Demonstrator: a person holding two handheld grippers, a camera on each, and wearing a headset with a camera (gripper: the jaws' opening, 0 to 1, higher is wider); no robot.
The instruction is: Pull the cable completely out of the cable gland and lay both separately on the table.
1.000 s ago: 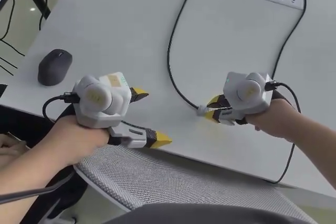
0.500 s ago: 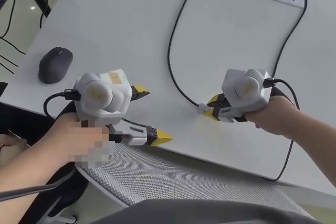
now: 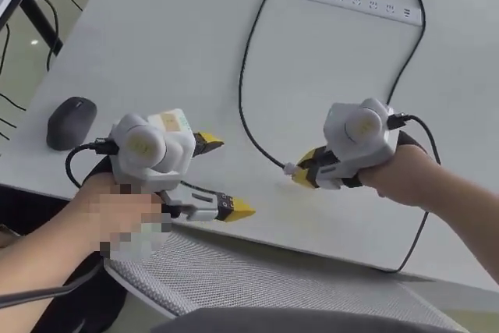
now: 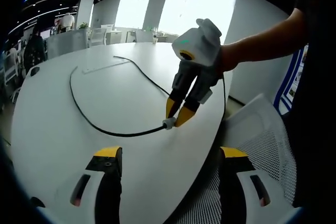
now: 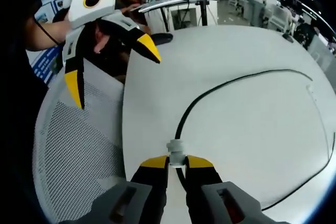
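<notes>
A black cable [image 3: 243, 91] loops across the white table [image 3: 171, 44] and ends in a small white cable gland [image 3: 290, 168] near the front edge. My right gripper [image 3: 300, 174] is shut on the gland, its yellow fingertips pinching it just above the tabletop. In the right gripper view the gland [image 5: 176, 148] sits at the tips of my right gripper [image 5: 177, 162], and the cable [image 5: 210, 94] curves away from it. My left gripper [image 3: 226, 177] hovers wide open at the table's front edge, holding nothing. The left gripper view shows my left gripper [image 4: 170, 153] facing the gland [image 4: 168, 124].
A white power strip [image 3: 362, 1] lies at the far side of the table and a dark mouse [image 3: 70, 121] near the left edge. A grey mesh chair [image 3: 234, 271] sits below the front edge. A second black lead [image 3: 405, 52] runs down the right.
The head camera has shifted, so the table sits lower and further left in the picture. Both grippers keep nearly the same pose; the right stays shut on the gland, the left open.
</notes>
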